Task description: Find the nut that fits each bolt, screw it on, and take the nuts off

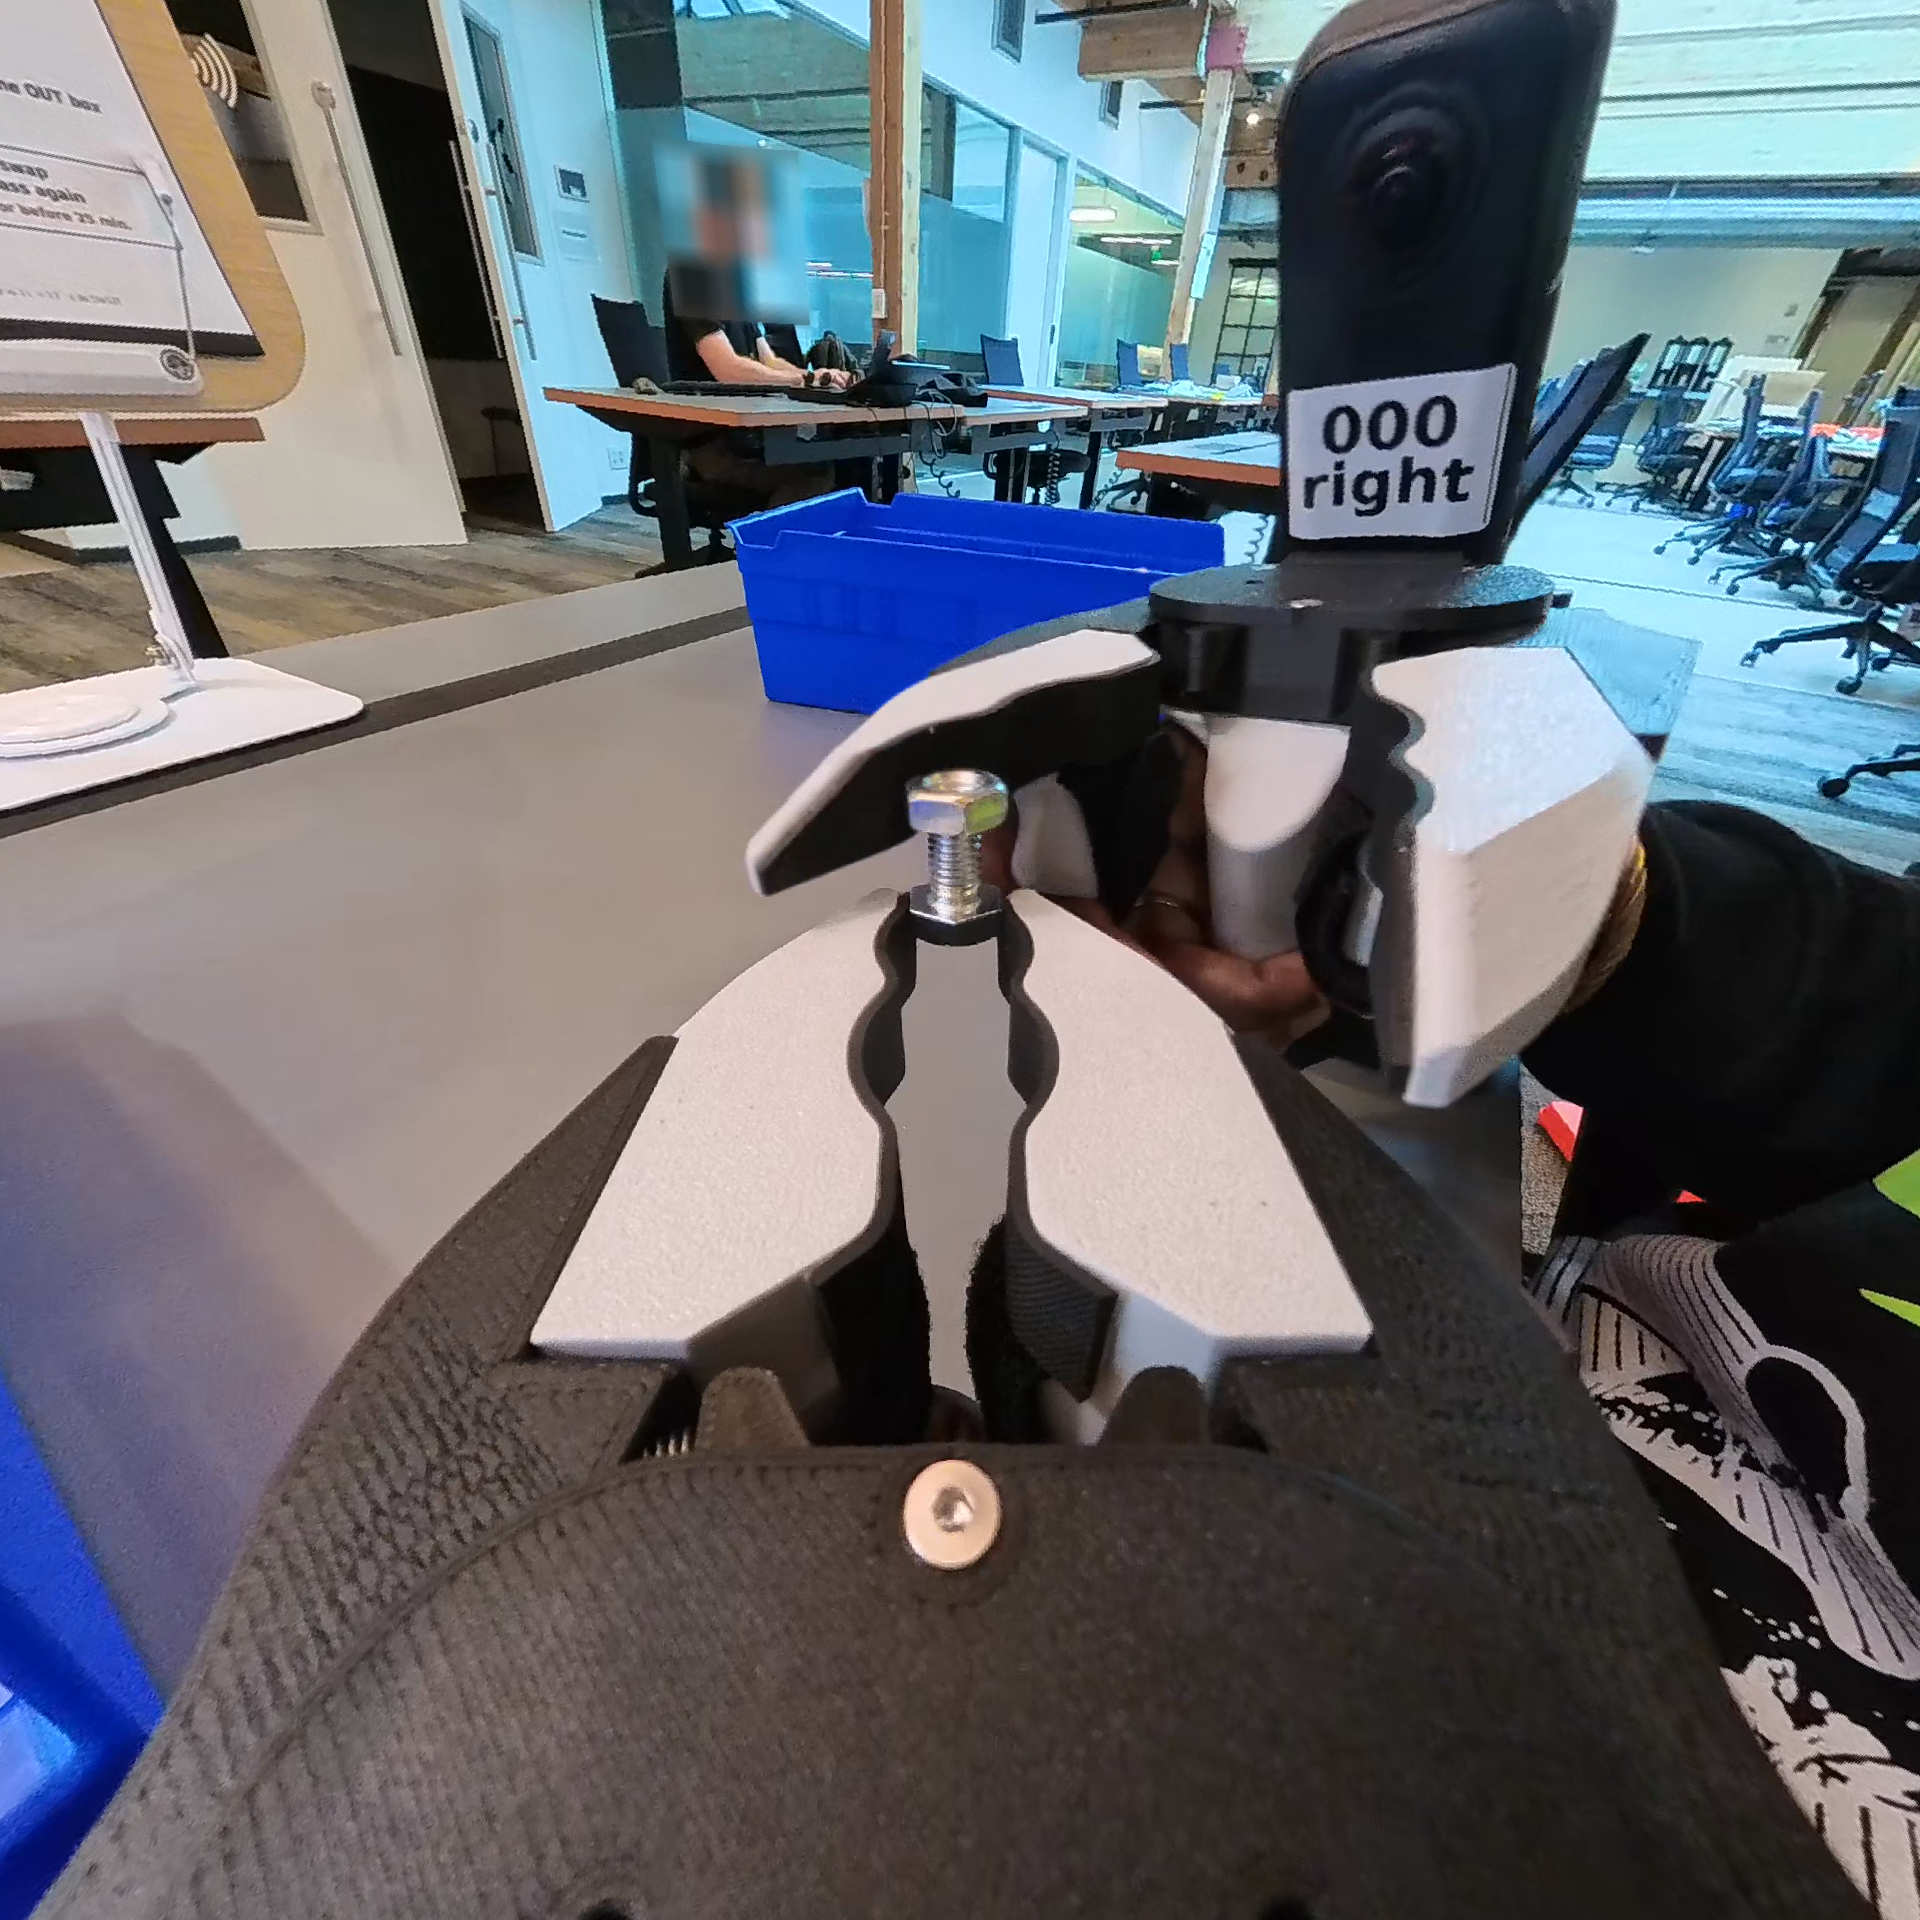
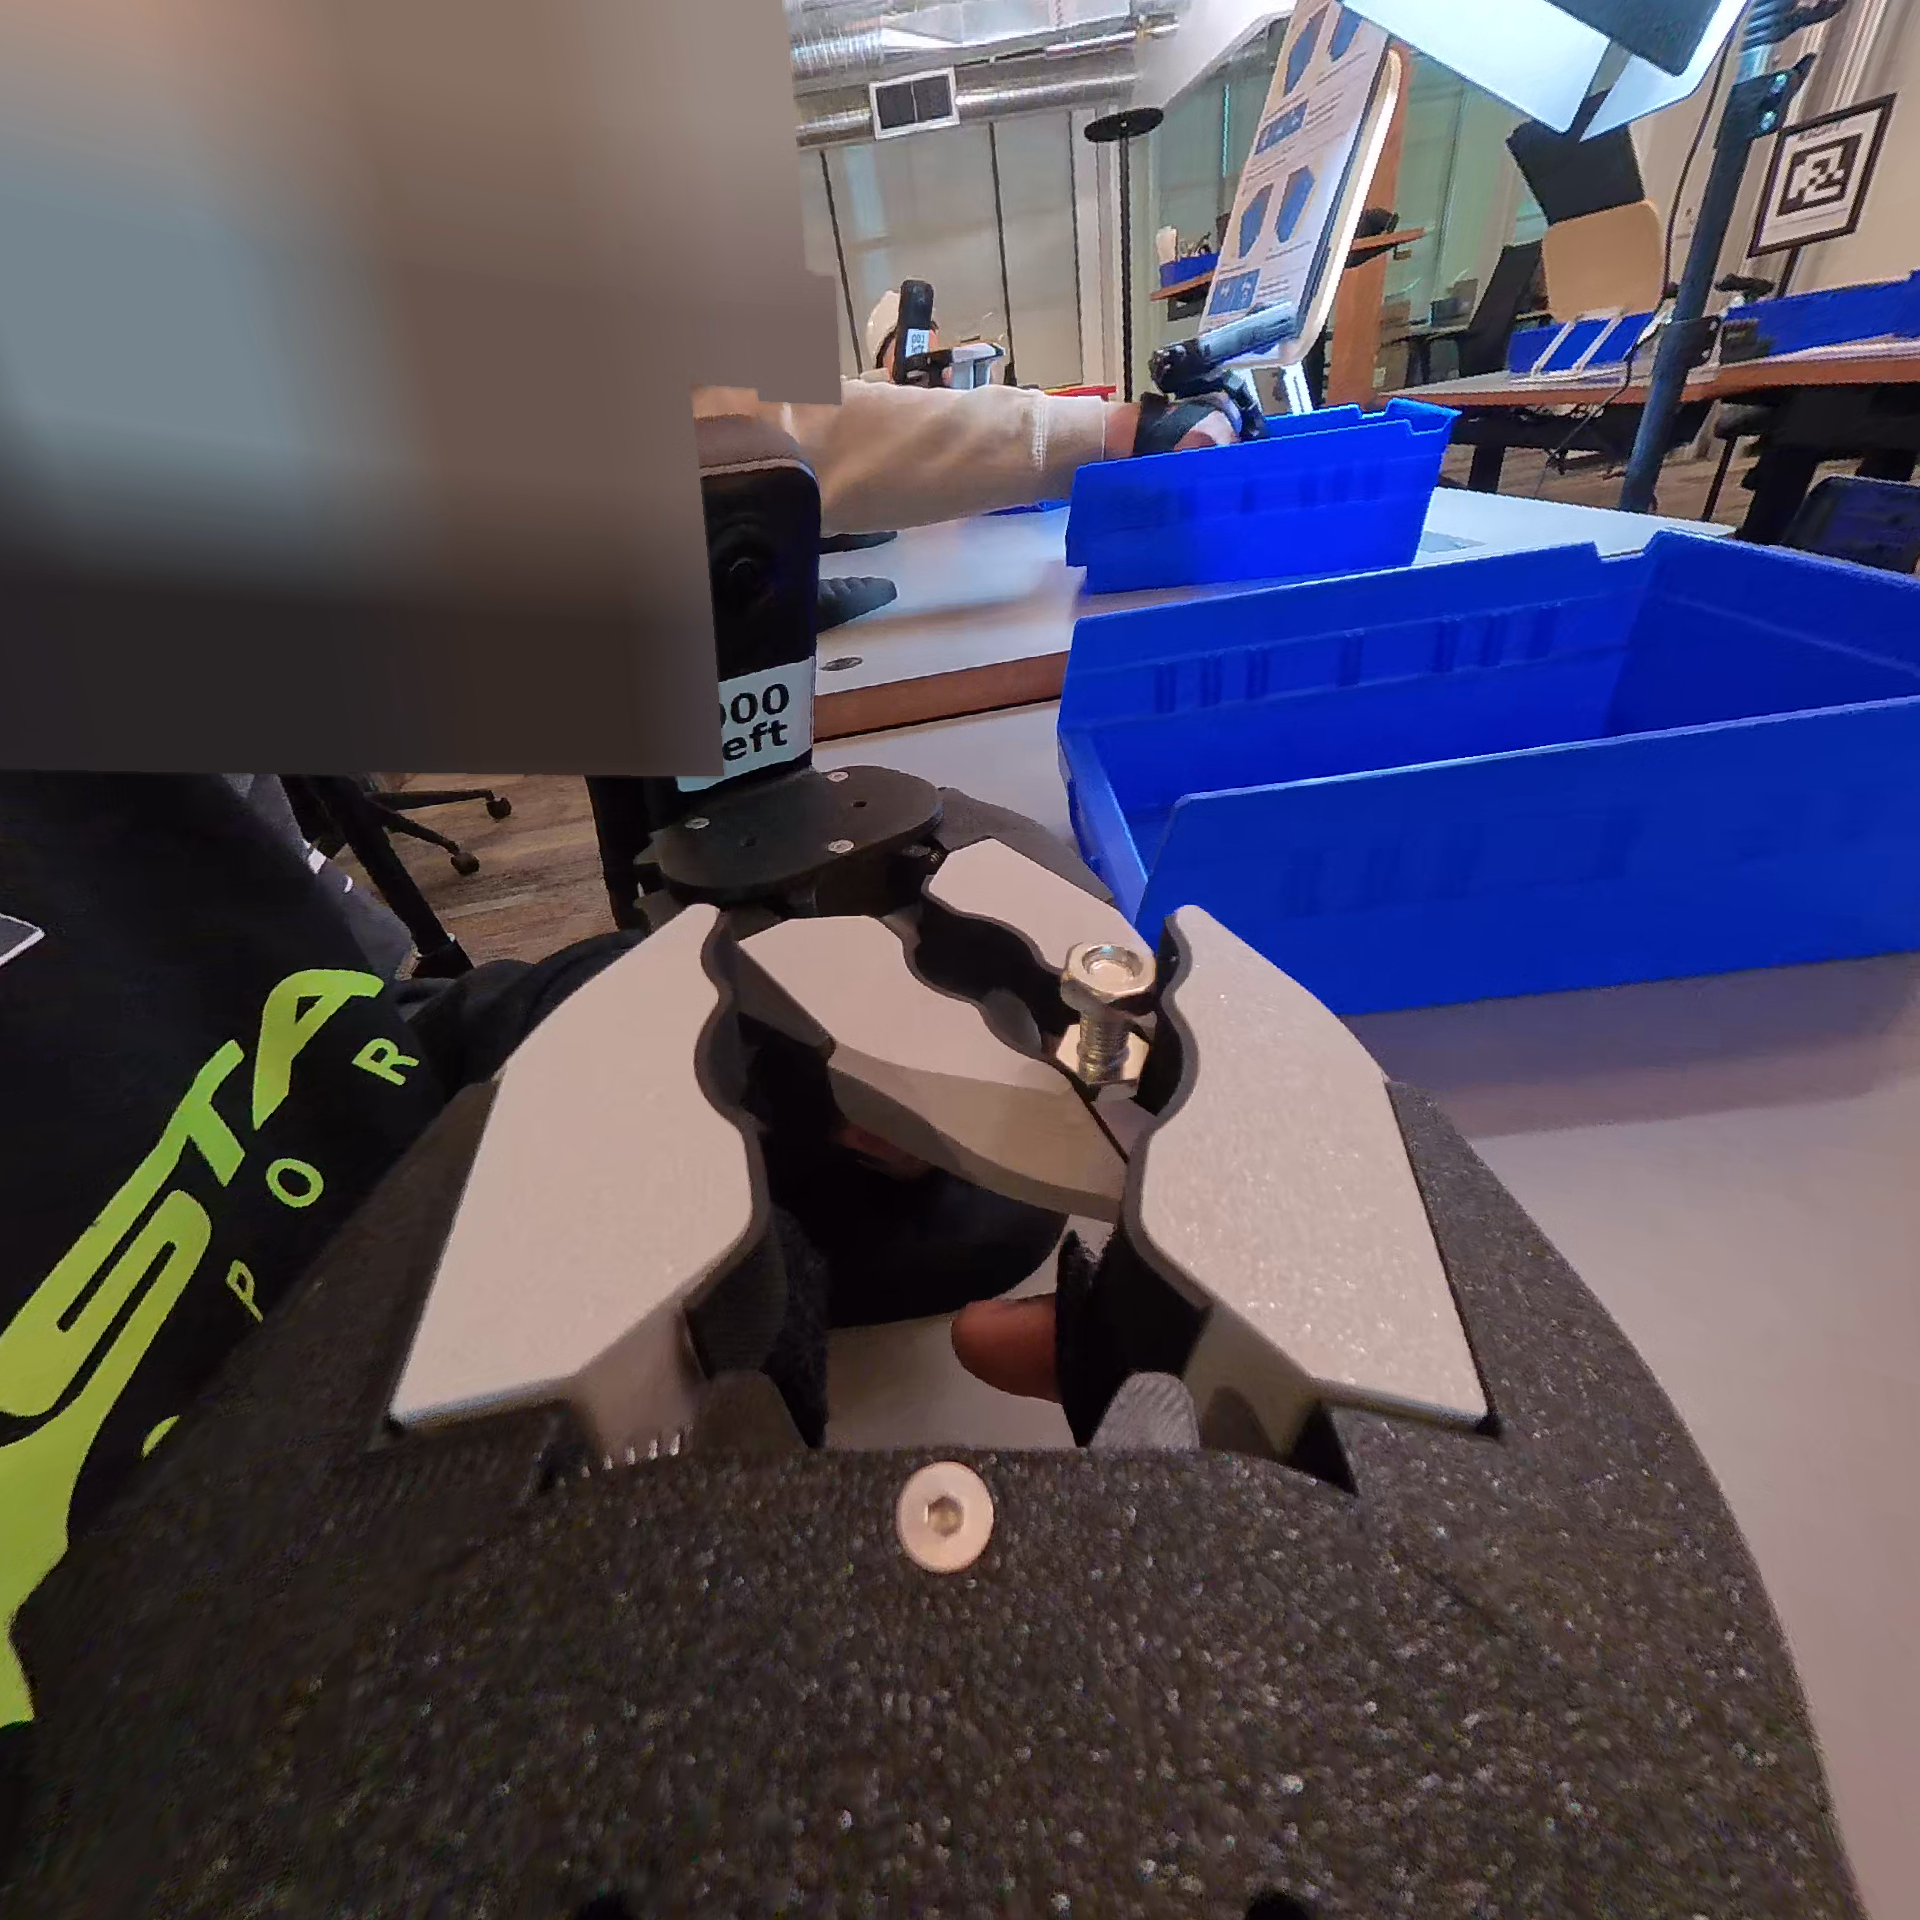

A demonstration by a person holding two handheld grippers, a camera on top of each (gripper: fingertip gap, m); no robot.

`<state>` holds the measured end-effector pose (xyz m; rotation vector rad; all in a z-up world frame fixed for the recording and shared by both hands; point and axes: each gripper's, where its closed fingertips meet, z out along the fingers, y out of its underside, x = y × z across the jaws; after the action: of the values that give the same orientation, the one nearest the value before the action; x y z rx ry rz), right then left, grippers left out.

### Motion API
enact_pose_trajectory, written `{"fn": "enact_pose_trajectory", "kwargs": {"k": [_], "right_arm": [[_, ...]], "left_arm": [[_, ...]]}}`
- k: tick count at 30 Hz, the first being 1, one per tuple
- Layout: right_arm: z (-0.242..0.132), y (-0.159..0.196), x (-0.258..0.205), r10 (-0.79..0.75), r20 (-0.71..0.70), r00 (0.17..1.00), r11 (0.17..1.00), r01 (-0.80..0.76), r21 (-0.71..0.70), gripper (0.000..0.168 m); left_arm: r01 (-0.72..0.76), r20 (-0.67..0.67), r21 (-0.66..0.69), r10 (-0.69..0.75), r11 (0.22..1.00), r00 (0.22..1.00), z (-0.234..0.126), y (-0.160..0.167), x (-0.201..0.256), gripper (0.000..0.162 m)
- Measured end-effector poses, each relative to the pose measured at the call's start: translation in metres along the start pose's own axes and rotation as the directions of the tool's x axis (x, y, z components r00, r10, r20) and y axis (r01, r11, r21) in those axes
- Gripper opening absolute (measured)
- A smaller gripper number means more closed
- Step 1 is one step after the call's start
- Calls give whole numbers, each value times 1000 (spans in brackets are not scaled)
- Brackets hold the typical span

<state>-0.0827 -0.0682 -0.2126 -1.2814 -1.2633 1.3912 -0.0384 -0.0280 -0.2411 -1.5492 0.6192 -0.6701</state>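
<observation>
Left claw (image 1: 954, 935) clamped on bolt (image 1: 956, 862), right claw (image 2: 940, 925) spread wide

Left claw's fingertips are pinched onto the bolt's bottom hex. We see this dead centre in the left wrist view, just above 12 o'clock of the claw's body. Bolt stands upright, held above the table (image 1: 416, 935), with bare thread showing between the bottom hex and a top hex. We cannot tell which hex is the head and which the nut.

Right claw comes in from 3 o'clock in the left wrist view, gaping. One finger sits right behind the top hex; the other is well apart, off at 3 o'clock. In the right wrist view the bolt is at 1 o'clock, just beside the inner tip of the right-hand finger; contact we cannot confirm. Left claw's fingers cross between the right claw's two fingers there. A fingertip of the holder's hand (image 2: 1003, 1361) shows low in that gap.

Bin (image 1: 935, 603), blue, sits on the table at 12 o'clock behind the bolt in the left wrist view. In the right wrist view another blue bin fills 2 to 3 o'clock, near the bolt, and looks empty where we can see in. Far bin (image 2: 1247, 520) is on the next table at 1 o'clock, with a person's sleeve (image 2: 935, 447) reaching toward it. Sign stand (image 1: 125, 260) is at 10 o'clock in the left wrist view.
</observation>
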Motion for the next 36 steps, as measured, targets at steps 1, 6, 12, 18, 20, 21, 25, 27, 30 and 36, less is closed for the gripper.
{"fn": "enact_pose_trajectory", "kwargs": {"k": [1,6,12,18,20,21,25,27,30,36], "right_arm": [[-1,0,0,0,-2,1000,1000,0,3,77],[-8,0,-1,6,-25,1000,1000,-6,15,78],[-19,1,-4,4,-61,998,1000,-2,18,76],[-27,2,-13,8,-46,999,1000,-7,17,64],[-30,1,-16,3,-38,999,1000,-2,25,60],[-31,-1,-14,1,-49,999,999,1,33,60],[-29,-6,1,13,-101,995,997,-5,77,72],[-22,-6,4,12,-97,995,997,-5,74,80],[-10,-5,3,-8,-75,997,999,12,51,83],[1,-3,1,-29,-53,998,999,31,23,81]], "left_arm": [[0,0,0,0,1000,1000,0,0,0,15],[4,3,4,-4,1000,1000,0,0,-1,15],[2,5,2,-2,1000,1000,0,0,-1,15],[5,7,3,-5,1000,1000,0,0,-1,15],[3,7,1,-3,1000,1000,0,0,-1,15],[3,7,1,-3,1000,1000,0,0,-1,15],[1,5,2,-1,1000,1000,0,0,-1,15],[-1,4,-2,1,1000,1000,0,0,0,15],[-4,2,-5,4,1000,1000,1,1,0,15],[-5,0,-8,5,1000,1000,1,1,0,15]]}}
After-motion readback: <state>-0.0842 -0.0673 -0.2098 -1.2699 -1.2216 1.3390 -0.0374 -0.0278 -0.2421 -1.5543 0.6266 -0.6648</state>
